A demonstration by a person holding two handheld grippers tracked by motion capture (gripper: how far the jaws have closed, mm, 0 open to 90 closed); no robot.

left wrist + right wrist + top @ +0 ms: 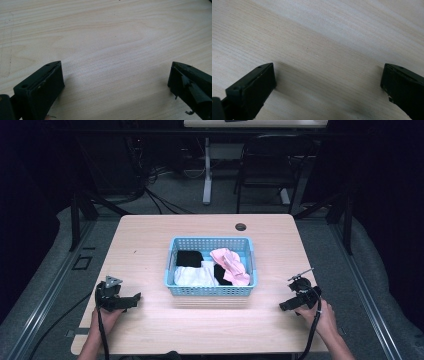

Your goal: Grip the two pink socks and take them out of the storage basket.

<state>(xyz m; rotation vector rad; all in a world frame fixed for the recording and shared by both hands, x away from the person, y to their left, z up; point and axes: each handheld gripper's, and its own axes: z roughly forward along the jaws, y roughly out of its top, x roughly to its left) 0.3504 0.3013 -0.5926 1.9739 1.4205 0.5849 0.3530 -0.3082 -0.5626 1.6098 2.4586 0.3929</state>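
A light blue plastic basket (210, 290) stands in the middle of the wooden table (150, 245). Inside it lie a pink cloth (231, 265), a white cloth (192, 276) and black cloth pieces (189, 258). My left gripper (131, 301) rests on the table at the front left, held by a hand, jaws pointing toward the basket. My right gripper (286, 306) rests at the front right, also hand-held. In the left gripper view the left gripper (116, 75) stands open over bare wood. In the right gripper view the right gripper (328, 76) is open with nothing between its fingers.
A round cable hole (240, 227) sits near the table's far edge. Beyond the table stand a dark chair (272, 165) and a white desk leg (207, 170), with cables (155, 195) on the floor. Bare wood lies on both sides of the basket.
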